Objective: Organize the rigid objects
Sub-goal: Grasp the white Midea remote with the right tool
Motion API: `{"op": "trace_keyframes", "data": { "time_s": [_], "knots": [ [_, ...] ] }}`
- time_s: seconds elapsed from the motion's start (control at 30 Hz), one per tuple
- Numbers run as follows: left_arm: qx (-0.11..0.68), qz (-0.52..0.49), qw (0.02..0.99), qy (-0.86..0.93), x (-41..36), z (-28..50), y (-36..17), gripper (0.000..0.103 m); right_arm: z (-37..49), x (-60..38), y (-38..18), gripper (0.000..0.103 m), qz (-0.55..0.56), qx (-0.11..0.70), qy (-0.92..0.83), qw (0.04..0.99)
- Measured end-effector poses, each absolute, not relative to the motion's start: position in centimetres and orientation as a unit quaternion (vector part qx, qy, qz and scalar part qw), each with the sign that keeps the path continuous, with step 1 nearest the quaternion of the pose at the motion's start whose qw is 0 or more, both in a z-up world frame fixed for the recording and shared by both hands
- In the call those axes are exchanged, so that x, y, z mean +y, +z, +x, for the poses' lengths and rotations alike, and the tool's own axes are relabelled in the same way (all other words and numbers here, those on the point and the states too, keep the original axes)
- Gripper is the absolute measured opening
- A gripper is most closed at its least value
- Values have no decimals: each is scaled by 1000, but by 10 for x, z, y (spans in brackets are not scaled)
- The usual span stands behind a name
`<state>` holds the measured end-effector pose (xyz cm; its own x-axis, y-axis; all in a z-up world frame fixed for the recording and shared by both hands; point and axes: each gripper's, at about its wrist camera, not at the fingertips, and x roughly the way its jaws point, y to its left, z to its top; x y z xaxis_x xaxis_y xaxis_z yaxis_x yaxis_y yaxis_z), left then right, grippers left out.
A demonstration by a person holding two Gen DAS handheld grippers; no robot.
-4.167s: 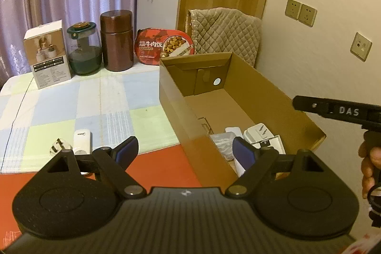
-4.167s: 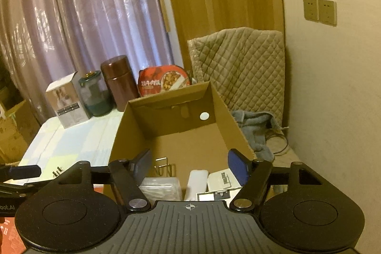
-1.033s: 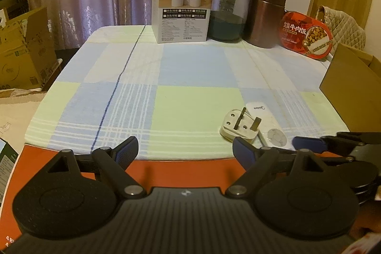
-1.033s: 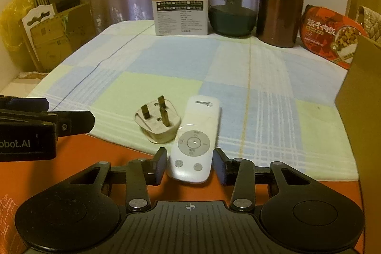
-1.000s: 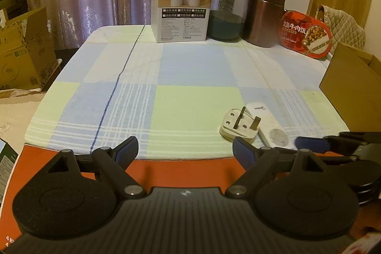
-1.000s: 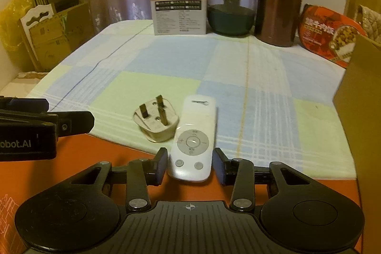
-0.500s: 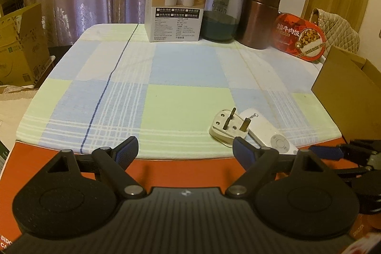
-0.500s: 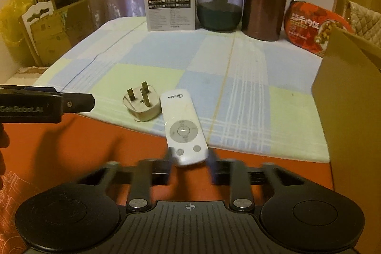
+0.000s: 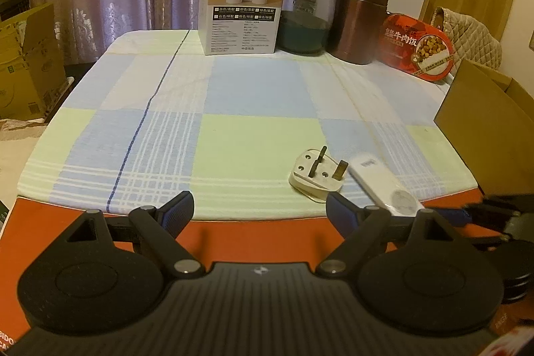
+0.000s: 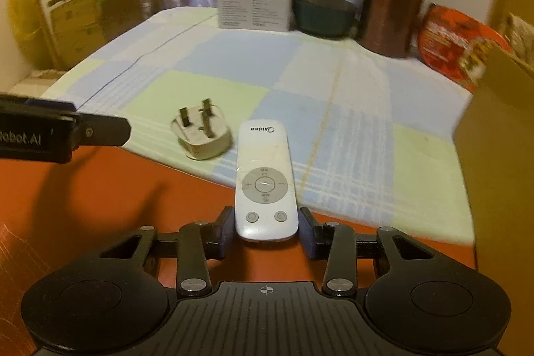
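White plastic, the remote [image 10: 265,182] is slim, with a grey button ring and two round keys, its near end between the closing jaws of the right gripper [image 10: 266,231], pads pressed on its sides. At its ten o'clock a white plug [image 10: 201,134] lies prongs-up on the checked cloth [image 10: 333,82]; the left gripper [image 9: 257,209] stands wide, holding nothing. At three o'clock the cardboard box [image 10: 497,135] shows only its outer wall, so its contents cannot be told.

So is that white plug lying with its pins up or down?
Pins up. The white plug rests on its back on the checked cloth, three prongs pointing upward, beside the remote.
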<state>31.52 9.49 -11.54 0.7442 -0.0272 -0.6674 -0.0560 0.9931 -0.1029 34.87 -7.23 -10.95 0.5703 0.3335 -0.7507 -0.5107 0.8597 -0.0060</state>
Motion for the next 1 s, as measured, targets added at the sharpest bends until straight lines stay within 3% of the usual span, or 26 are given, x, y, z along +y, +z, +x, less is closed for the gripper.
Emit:
{"op": "trace_keyframes", "data": {
  "time_s": [0.13, 0.37, 0.8, 0.87, 1.0],
  "knots": [
    [356, -62, 932, 5, 95, 315, -115, 84, 340, -82, -101, 37, -79, 422, 233, 873],
    [350, -68, 934, -1, 97, 315, -115, 83, 339, -74, -102, 45, -110, 375, 252, 885],
    [353, -58, 934, -9, 91, 323, -124, 83, 355, -64, -121, 45, -104, 367, 269, 884],
    [354, -54, 934, -10, 90, 323, -125, 83, 357, -64, -121, 38, -103, 364, 264, 887],
    [349, -49, 936, -17, 87, 324, -124, 83, 361, -68, -114, 37, -85, 376, 253, 887]
  ]
}}
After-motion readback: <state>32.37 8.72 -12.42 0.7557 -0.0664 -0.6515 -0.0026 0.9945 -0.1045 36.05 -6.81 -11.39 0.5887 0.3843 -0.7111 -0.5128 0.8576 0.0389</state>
